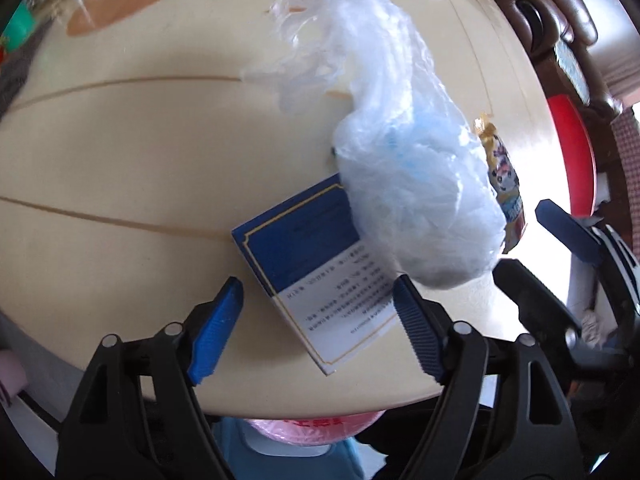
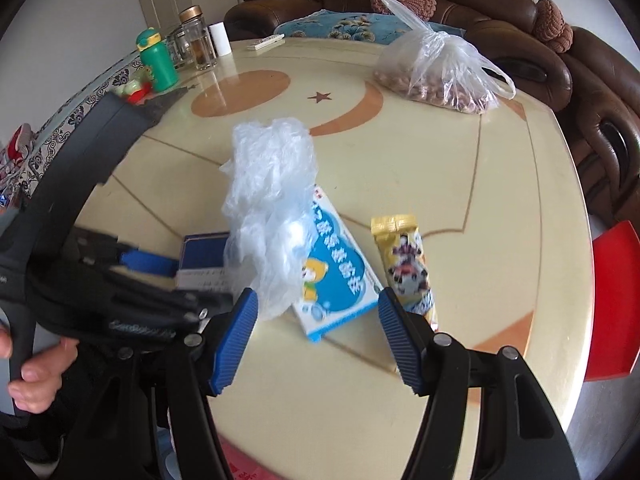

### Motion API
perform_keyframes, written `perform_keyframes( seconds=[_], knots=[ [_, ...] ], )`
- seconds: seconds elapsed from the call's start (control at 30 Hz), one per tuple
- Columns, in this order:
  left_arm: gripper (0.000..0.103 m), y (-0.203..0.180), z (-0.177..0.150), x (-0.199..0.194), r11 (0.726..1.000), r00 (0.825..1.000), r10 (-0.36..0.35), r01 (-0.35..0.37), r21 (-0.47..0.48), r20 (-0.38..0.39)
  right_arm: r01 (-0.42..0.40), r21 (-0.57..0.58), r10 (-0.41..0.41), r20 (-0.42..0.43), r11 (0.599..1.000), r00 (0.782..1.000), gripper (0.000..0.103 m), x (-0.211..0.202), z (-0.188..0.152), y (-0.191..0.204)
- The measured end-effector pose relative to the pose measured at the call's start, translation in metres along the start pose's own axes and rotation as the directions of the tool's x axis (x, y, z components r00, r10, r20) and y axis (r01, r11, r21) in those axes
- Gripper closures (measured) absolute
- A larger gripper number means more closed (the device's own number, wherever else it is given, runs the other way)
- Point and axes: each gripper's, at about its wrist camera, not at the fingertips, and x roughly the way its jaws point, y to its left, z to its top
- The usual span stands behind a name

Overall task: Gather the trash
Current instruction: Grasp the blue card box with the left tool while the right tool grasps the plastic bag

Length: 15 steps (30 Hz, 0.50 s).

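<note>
A crumpled clear plastic bag [image 1: 404,160] lies on the cream table, over a dark blue and white box [image 1: 316,268]. A yellow snack wrapper [image 1: 505,188] lies beside the bag. My left gripper [image 1: 320,316] is open, its fingers on either side of the dark blue box. In the right wrist view the plastic bag [image 2: 272,200] partly covers a light blue cartoon box [image 2: 340,280], with the yellow wrapper [image 2: 404,260] to the right and the dark blue box [image 2: 204,256] to the left. My right gripper [image 2: 316,320] is open in front of the light blue box.
A tied bag of nuts [image 2: 440,68] sits at the table's [image 2: 520,184] far side. A green bottle [image 2: 156,60], glass jars [image 2: 196,40] and a white roll [image 2: 219,38] stand far left. A brown sofa [image 2: 592,112] and red stool [image 2: 616,304] flank the table. A pink-lined bin [image 1: 312,432] sits below the near edge.
</note>
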Motion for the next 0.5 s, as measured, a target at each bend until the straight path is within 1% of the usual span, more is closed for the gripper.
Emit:
perform_keyframes(
  seconds=[0.13, 0.2, 0.3, 0.33, 0.43, 0.5],
  knots=[
    [0.027, 0.003, -0.001, -0.002, 1.0, 1.0, 0.018, -0.018, 0.01, 0.019, -0.037, -0.03, 0.037, -0.009, 0.999, 0.999, 0.041, 0.01, 0.006, 0.007],
    [0.027, 0.009, 0.0, -0.001, 1.0, 1.0, -0.006, 0.006, -0.011, 0.006, -0.085, -0.003, 0.085, -0.011, 0.996, 0.996, 0.041, 0.015, 0.011, 0.004],
    [0.027, 0.008, -0.007, 0.0, 1.0, 1.0, -0.007, 0.007, 0.022, 0.0, -0.164, 0.053, 0.165, -0.011, 0.985, 0.986, 0.041, 0.021, 0.018, -0.004],
    [0.027, 0.009, -0.009, 0.0, 1.0, 1.0, -0.01, 0.01, 0.02, 0.0, -0.197, 0.064, 0.198, -0.011, 0.978, 0.98, 0.041, 0.023, 0.021, -0.006],
    [0.03, 0.014, -0.007, -0.002, 1.0, 1.0, -0.025, 0.025, -0.012, 0.001, -0.221, 0.064, 0.223, -0.018, 0.973, 0.975, 0.041, 0.03, 0.029, -0.008],
    [0.03, 0.016, -0.008, -0.002, 0.999, 0.999, -0.04, 0.04, -0.013, -0.002, -0.266, 0.096, 0.27, -0.028, 0.959, 0.963, 0.041, 0.036, 0.036, -0.014]
  ],
)
